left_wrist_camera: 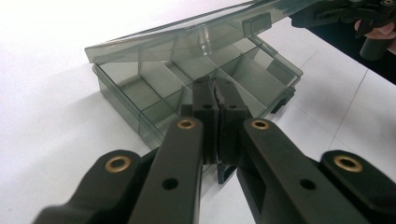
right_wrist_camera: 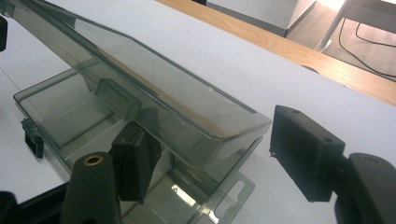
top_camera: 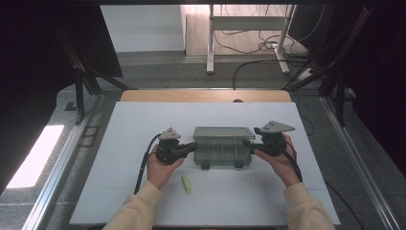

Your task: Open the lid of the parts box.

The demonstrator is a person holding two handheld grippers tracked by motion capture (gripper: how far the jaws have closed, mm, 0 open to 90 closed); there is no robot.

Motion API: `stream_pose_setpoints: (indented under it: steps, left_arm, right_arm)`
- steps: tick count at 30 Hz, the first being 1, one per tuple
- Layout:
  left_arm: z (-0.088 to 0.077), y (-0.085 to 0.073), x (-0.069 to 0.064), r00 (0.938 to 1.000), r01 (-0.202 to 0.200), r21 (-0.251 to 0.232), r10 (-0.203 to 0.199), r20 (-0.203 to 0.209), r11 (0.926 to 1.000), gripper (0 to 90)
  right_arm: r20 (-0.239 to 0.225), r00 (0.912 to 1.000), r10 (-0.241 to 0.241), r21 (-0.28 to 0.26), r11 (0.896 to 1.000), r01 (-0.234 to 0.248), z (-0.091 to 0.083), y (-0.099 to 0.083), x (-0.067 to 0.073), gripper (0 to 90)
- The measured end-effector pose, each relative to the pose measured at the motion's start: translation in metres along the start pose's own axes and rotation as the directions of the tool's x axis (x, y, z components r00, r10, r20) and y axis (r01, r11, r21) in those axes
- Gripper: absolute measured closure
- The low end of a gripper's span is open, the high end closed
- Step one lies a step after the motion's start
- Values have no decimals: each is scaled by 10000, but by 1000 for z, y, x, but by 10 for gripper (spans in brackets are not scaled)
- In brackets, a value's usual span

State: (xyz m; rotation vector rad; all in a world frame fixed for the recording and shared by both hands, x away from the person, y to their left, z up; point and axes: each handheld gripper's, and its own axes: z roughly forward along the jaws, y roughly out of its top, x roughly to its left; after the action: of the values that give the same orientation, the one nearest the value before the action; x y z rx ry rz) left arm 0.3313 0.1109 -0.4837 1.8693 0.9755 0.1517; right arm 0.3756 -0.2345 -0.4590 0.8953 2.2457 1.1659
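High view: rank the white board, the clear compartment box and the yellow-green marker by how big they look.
1. White board, by far the largest.
2. Clear compartment box, between the left gripper and right gripper.
3. Yellow-green marker, smallest, lying in front of the box.
All rest on one surface, so the ranking holds.

Left tool (left_wrist_camera: 217, 100) pinched tight on near wall of smoky plastic box (left_wrist_camera: 154, 88), lid (left_wrist_camera: 187, 35) half raised, on white table (left_wrist_camera: 42, 130). Other tool (left_wrist_camera: 345, 11) top right.
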Motion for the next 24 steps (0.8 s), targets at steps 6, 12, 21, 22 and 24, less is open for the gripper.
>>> stream_pose_setpoints:
  steps: [6, 12, 21, 22, 24]
  left_arm:
    - [-5, -1, 4, 9999, 109, -9, -109, 22, 9999, 881]
    - [-10, -1, 6, 10000, 55, 37, -55, -52, 10000, 881]
    - [-19, -5, 7, 9998, -49, 94, 51, -167, 9999, 876]
    - [-20, -6, 7, 9999, -21, 86, 22, -167, 10000, 876]
    - [-21, -7, 8, 9999, 7, 90, -5, -164, 10000, 876]
  right_arm:
    - [-37, 10000, 34, -121, 9999, -34, 0, 1, -1, 344]
    - [-79, 9999, 147, -275, 9995, -149, -1, 3, -3, 355]
    - [-59, 9998, 171, -516, 9985, -174, 0, 9, -4, 377]
    - [-68, 9998, 167, -565, 9983, -171, 0, 10, -4, 381]
    - [-46, 9999, 102, -637, 9979, -105, 0, 10, -4, 385]
